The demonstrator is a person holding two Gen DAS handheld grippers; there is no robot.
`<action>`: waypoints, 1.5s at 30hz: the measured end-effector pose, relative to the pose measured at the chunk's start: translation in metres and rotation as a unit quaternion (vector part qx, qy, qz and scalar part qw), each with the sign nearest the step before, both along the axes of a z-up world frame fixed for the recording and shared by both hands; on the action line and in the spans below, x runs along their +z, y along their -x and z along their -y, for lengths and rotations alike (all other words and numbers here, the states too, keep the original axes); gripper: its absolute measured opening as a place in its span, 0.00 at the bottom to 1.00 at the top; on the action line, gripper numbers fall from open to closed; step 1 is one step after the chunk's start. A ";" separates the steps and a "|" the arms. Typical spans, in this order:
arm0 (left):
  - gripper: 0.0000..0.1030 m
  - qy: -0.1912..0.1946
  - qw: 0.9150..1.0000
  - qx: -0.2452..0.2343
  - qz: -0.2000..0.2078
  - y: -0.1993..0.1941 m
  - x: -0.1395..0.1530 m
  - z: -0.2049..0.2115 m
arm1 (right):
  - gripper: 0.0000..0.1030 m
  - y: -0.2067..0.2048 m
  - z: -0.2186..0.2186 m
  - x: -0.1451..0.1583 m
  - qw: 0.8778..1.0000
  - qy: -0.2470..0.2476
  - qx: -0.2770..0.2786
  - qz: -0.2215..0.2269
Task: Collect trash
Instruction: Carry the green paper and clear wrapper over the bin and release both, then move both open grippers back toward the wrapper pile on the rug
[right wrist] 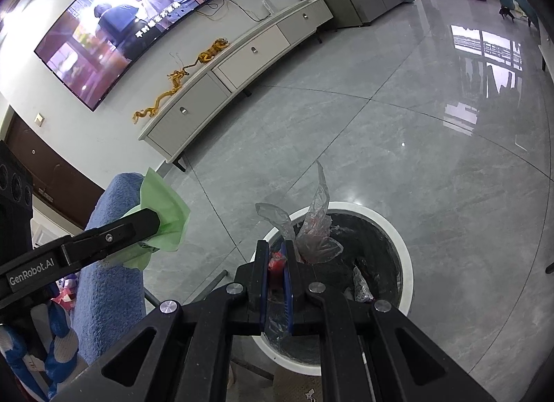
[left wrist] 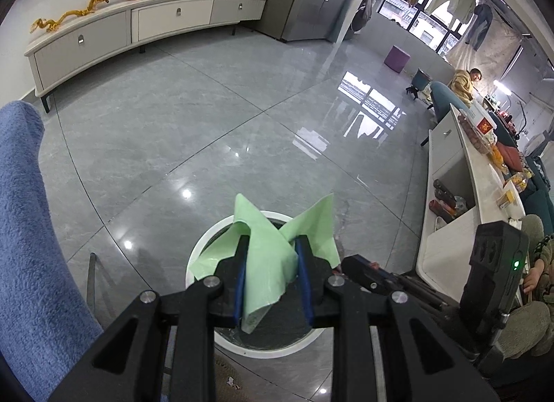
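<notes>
Green paper (left wrist: 266, 260) pinched in left jaws, clear wrapper (right wrist: 316, 229) in shut right jaws, over bin rim (right wrist: 401, 239).

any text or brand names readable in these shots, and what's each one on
"GenRobot.AI" on the black side of the left gripper, seen from the right wrist view.
Subtitles on the TV: too blurred to read.
Print on the red box on the white table: too small to read.

Golden dragon figurines (left wrist: 65, 18) on a long white cabinet (left wrist: 138, 26) (perhaps resin), television (right wrist: 138, 21) above
</notes>
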State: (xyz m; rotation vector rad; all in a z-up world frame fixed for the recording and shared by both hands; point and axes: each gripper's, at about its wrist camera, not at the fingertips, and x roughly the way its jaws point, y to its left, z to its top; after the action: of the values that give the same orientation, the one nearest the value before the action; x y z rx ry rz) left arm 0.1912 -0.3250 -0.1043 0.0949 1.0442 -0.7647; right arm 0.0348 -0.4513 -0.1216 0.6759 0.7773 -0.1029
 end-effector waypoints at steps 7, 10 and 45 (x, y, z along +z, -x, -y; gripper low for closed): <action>0.24 0.005 1.000 -0.004 -0.013 -0.010 -0.007 0.005 | 0.07 -0.013 0.001 -0.011 1.000 0.001 0.003 -0.014; 0.24 0.003 1.000 -0.004 -0.019 -0.015 -0.011 0.008 | 0.08 -0.018 0.001 -0.017 1.000 0.001 0.004 -0.022; 0.62 0.037 0.997 0.054 0.048 0.021 0.054 -0.040 | 0.39 0.012 -0.014 0.033 1.000 0.030 -0.002 -0.008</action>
State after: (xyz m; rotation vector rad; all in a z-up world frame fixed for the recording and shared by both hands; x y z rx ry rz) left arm 0.1701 -0.2850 -0.0507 0.0102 0.9212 -0.6928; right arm 0.0229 -0.4371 -0.0882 0.6205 0.7844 -0.1352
